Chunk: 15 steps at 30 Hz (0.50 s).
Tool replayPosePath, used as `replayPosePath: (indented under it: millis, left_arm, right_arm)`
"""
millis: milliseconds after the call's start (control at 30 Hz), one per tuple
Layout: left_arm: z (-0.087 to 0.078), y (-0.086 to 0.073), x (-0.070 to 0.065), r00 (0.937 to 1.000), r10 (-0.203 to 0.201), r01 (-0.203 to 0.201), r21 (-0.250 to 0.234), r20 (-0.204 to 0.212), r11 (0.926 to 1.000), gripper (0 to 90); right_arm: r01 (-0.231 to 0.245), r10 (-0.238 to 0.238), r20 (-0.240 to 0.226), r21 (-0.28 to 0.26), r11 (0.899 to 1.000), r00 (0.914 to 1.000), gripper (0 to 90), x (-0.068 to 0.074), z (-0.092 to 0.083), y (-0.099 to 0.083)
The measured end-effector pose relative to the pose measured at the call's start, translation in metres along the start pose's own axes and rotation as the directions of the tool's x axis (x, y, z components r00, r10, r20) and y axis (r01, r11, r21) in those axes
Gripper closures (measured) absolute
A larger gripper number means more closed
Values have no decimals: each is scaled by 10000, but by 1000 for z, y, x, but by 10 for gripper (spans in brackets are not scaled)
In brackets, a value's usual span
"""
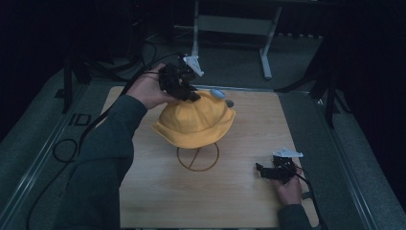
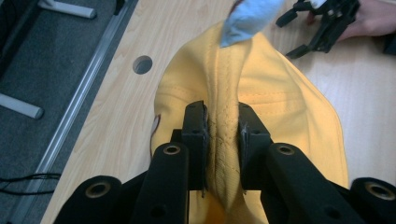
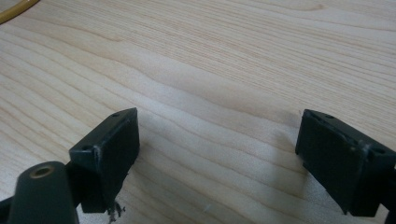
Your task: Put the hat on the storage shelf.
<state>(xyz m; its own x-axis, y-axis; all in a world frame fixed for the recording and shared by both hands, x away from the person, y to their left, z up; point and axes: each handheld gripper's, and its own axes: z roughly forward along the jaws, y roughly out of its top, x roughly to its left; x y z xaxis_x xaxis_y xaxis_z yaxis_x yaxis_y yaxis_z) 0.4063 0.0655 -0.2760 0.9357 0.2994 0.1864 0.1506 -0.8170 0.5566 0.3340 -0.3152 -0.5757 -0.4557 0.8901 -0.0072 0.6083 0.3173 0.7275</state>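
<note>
We find the left gripper clamped on a fold of the yellow hat's crown; the right gripper rests released, well apart.

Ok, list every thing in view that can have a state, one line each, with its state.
Yellow fabric bucket hat: sitting on the stand, a fold of its crown pinched.
Yellow wire hat stand: upright on the wooden table, hat on top.
Left tongs: closed on the hat's seam fold.
Right tongs: open, nothing between them, low over the table.
Light blue tag: on the hat's top.
</note>
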Motion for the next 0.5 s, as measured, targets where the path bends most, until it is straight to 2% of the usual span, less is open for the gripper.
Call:
replayPosePath:
  millis: [233,367,433,500]
  left_arm:
    - [21,3,-4,10000,-46,46,-47,24,10000,748]
    - [23,3,-6,10000,-33,34,-213,53,9998,739]
    - [24,3,-9,10000,18,-18,-46,-72,10000,696]
    - [26,2,-10,9999,72,-69,228,-134,9997,616]
  right_arm:
    - [-36,36,-7,6,10000,10000,135,0,0,0]
    - [-35,35,-15,11,10000,10000,135,0,0,0]
    - [-29,29,-19,6,10000,10000,135,0,0,0]
    - [-29,29,-21,2,10000,10000,135,0,0,0]
